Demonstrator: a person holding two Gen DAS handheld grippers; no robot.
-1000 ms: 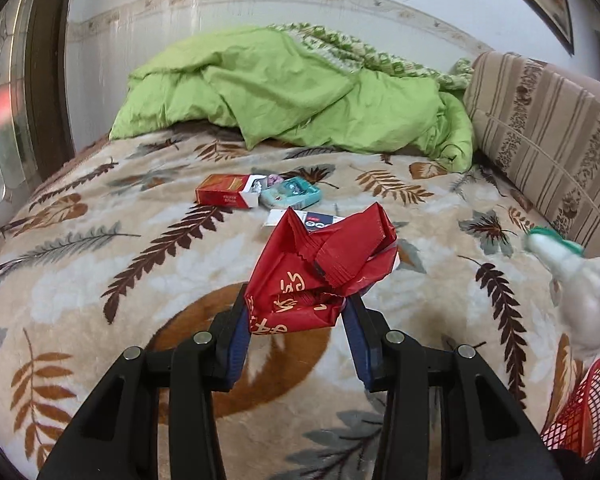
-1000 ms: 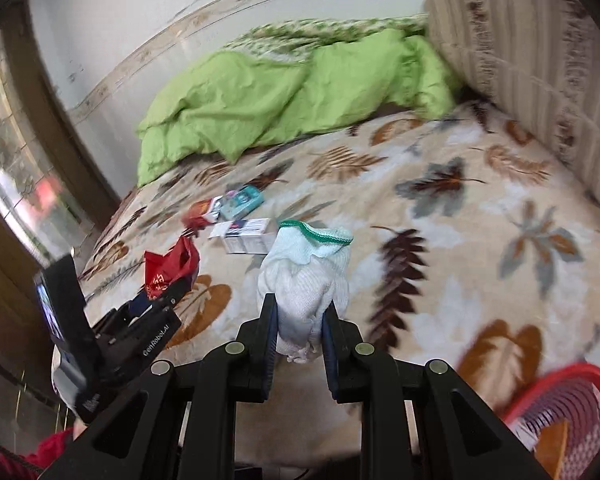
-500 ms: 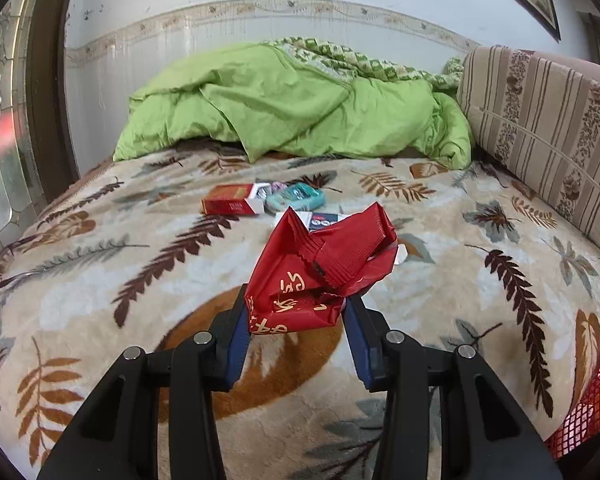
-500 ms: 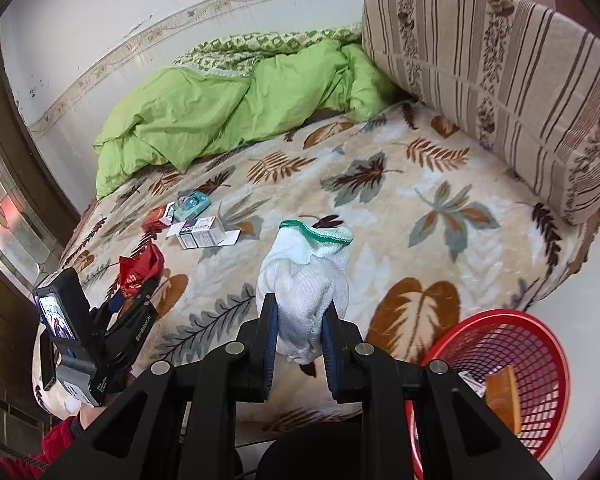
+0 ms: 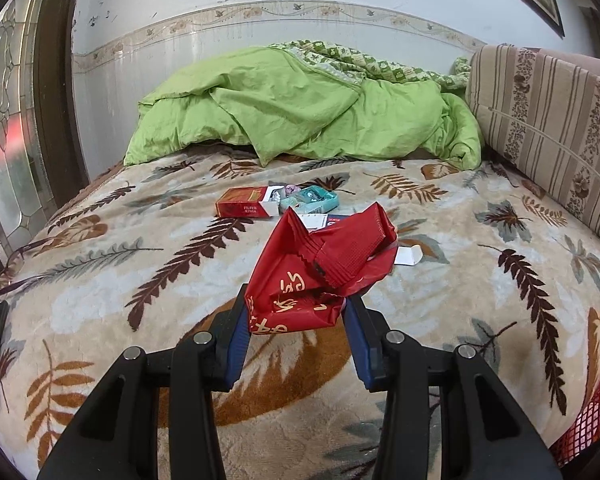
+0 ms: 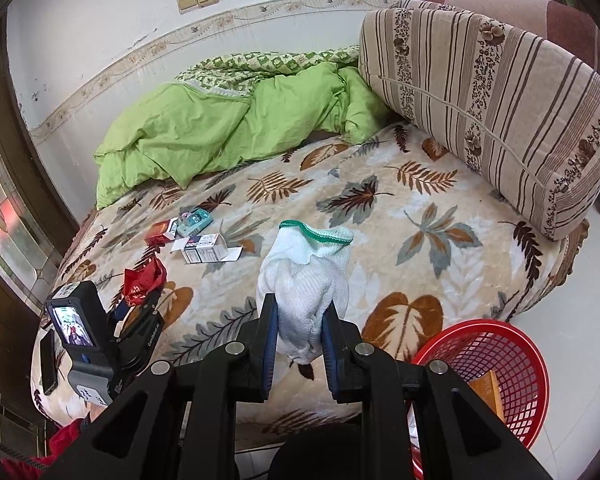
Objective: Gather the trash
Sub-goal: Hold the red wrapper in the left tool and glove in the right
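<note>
Right wrist view: right hand-held gripper (image 6: 298,338) clamps a white glove (image 6: 304,280), left hand-held gripper (image 5: 296,330) pinches a red wrapper (image 5: 320,268); next, release both over the red basket (image 6: 512,344).

Bed (image 6: 440,208): quilt (image 6: 228,132) heaped along the far edge; bolster cushion (image 6: 488,96) along the right edge; cigarette pack (image 6: 162,232), small case (image 6: 196,220) and carton (image 6: 206,252) clustered left of centre, the carton nearest the near edge; phone (image 6: 49,360) at the near left edge; basket (image 6: 496,364) on the floor off the near right corner, a flat packet (image 6: 488,394) inside.
</note>
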